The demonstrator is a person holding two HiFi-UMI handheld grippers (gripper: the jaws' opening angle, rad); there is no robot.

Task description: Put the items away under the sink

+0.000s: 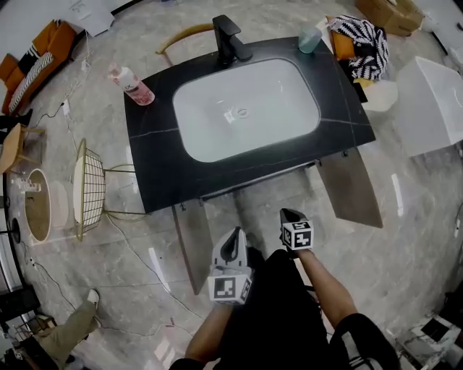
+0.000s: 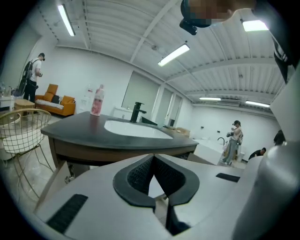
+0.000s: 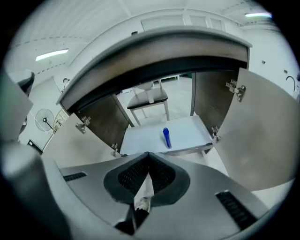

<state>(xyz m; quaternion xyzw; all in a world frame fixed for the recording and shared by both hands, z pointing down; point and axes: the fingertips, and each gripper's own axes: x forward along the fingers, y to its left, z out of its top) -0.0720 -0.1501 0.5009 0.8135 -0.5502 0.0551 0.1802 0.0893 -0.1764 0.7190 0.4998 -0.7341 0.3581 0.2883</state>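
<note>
Under the sink (image 1: 217, 123), a blue tube (image 3: 166, 137); left tongs (image 2: 153, 157), right tongs (image 3: 148, 155) closed.

Wire basket (image 1: 90, 189), orange sofa (image 1: 35, 59), striped cloth (image 1: 366, 37), cardboard box (image 1: 391, 11)

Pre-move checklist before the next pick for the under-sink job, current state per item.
1. Cabinet doors open: ok.
2. Blue tube lying on the cabinet shelf: ok.
3. Left gripper empty: ok, jaws together on nothing.
4. Right gripper empty: ok, jaws together on nothing.
5. Countertop cleared: not ok, pink bottle and teal cup stand on it.
6. Jaws open for a pick: not ok, both shut.
</note>
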